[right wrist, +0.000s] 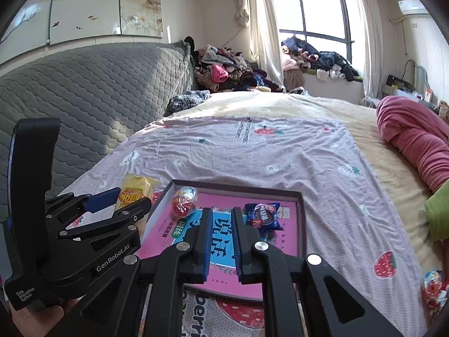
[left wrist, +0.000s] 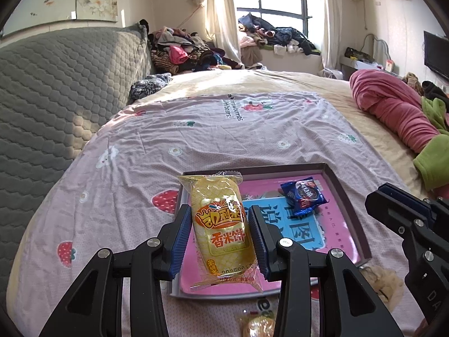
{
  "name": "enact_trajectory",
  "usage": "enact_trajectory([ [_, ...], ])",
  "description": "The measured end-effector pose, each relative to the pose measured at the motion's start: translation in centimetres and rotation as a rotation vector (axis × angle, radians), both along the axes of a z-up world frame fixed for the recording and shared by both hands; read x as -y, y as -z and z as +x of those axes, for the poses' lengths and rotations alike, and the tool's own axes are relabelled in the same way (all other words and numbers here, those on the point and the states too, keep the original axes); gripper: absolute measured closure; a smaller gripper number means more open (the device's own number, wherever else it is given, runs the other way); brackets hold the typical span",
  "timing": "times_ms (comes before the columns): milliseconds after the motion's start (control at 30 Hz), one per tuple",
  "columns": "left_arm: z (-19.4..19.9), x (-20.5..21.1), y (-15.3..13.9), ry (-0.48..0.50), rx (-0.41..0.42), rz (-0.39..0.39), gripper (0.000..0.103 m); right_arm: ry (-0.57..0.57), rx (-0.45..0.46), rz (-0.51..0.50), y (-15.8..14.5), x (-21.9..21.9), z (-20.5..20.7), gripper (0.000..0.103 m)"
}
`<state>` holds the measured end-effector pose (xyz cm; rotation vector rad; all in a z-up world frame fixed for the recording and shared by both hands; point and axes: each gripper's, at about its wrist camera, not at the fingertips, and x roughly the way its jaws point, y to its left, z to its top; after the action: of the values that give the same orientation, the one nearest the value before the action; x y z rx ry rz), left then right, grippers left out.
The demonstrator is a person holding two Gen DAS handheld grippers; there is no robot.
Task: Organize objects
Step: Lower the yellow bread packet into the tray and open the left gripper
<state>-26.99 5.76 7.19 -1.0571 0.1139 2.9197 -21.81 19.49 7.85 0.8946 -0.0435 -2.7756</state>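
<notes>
My left gripper [left wrist: 220, 210] is shut on a yellow rice-cracker packet [left wrist: 221, 224], held upright over the near left part of a shallow grey tray [left wrist: 348, 196] on the bed. The tray's bottom is pink with a blue print. A blue cookie packet [left wrist: 304, 195] lies in its far right corner. In the right wrist view, a red round snack [right wrist: 183, 205] lies at the tray's [right wrist: 301, 224] far left, beside the blue packet [right wrist: 263, 216]. My right gripper [right wrist: 222, 238] hovers over the tray's middle, shut and holding nothing. The left gripper [right wrist: 123, 199] and its yellow packet [right wrist: 137, 191] show at the left.
A pink strawberry-print sheet [left wrist: 224, 140] covers the bed. More wrapped snacks lie on it near the front [left wrist: 256, 325] and at the right [right wrist: 432, 283]. A grey quilted headboard [left wrist: 56, 98] stands left; a pink and green blanket [left wrist: 398, 112] lies right. The right gripper [left wrist: 381, 196] enters from the right.
</notes>
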Motion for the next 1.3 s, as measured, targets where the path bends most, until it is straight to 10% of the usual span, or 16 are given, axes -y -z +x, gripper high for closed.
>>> enact_trajectory([
  [1300,-6.8,0.4,10.5,-0.014,0.150,-0.011,0.060,0.038,0.168,0.018,8.6,-0.5,-5.3,0.089],
])
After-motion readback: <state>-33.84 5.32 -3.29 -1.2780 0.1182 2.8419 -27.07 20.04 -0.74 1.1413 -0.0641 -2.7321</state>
